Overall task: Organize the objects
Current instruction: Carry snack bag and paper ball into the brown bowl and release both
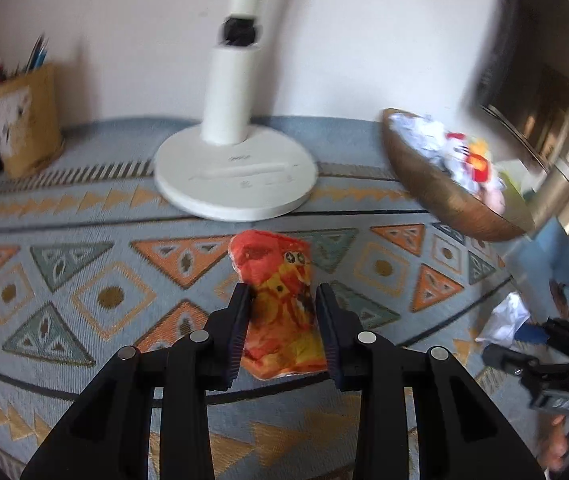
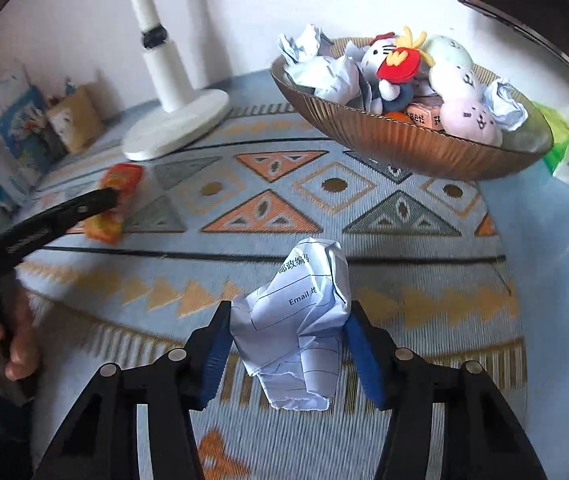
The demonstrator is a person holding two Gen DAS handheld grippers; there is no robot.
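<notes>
- The right gripper (image 2: 288, 344) has its blue-padded jaws closed in on a crumpled ball of white printed paper (image 2: 300, 316); both pads touch the wad's sides, so it looks gripped, though loosely, since the paper gives.
- The paper bulges forward past the fingertips and hangs below them over the blue patterned woven rug (image 2: 364, 216); whether it is clear of the rug I cannot tell.
- The left gripper (image 1: 282, 332) has its dark-padded jaws nearly shut on a small orange-and-red crinkly snack packet (image 1: 280, 292). The pads pinch the packet's lower half, and its upper half sticks out beyond the tips toward the round white lamp base (image 1: 236, 176).
- Doing this step well, as I judge it: keep both grips firm without crushing, lift straight up before travelling, and carry each piece over the near rim so neither drags or knocks it.
- Farther off, to the right, stands the ribbed brown glass bowl (image 2: 404, 140), already holding crumpled papers and small plush toys (image 2: 396, 64); it looks like the place for both pieces.
</notes>
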